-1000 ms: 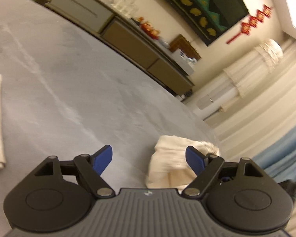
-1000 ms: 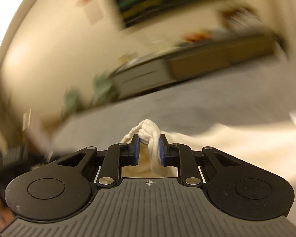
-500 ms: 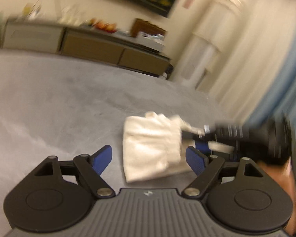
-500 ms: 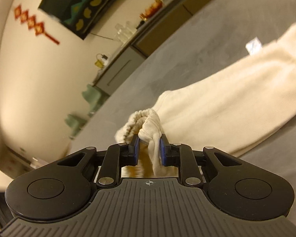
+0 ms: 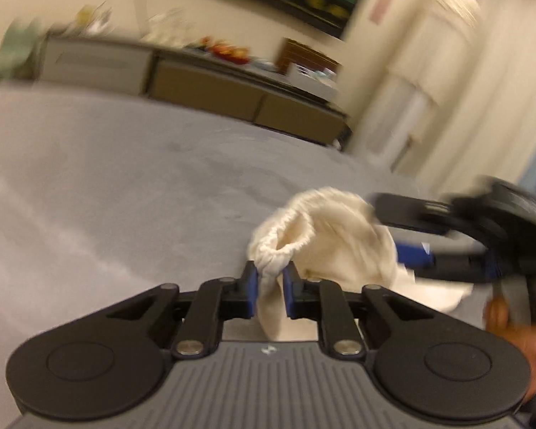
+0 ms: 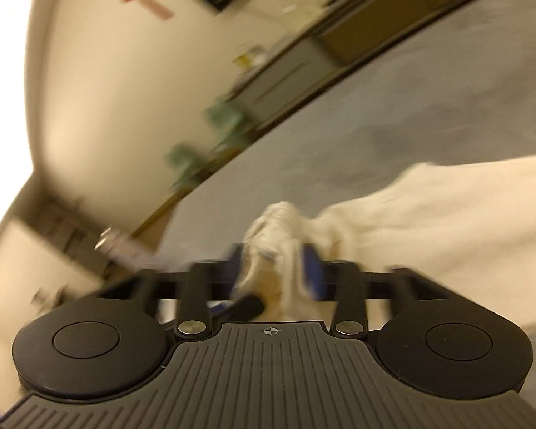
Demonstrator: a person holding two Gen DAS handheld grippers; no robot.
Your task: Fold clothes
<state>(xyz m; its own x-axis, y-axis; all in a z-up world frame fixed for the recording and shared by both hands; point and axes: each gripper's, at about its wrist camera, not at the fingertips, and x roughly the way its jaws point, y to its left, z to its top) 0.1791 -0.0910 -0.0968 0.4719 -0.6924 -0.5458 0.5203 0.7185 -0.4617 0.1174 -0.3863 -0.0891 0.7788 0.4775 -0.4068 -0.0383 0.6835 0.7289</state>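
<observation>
A: L side status?

B: My left gripper [image 5: 270,287] is clamped on the gathered elastic hem of the cream garment [image 5: 325,236]. Blue pads pinch the bunch tight; the cloth balloons up just ahead of the fingers and to their right.

A: And R?

B: My right gripper [image 6: 274,268] has another bunched bit of the same garment [image 6: 428,221] between its fingers [image 6: 312,264], w/ cloth on both pads. Frame's smeared, so I can't tell how firm the pinch is. Seen from the L cam, the right gripper [image 5: 446,236] sits right of my fingers, touching the cloth.

A: Rest of the fabric?

B: Trails off to the right of the R fingers, lying on the grey counter [image 6: 428,100]. Beyond the fingers in the L view: more counter [image 5: 107,186], then a low sideboard [image 5: 203,85] along the wall, blurred.
</observation>
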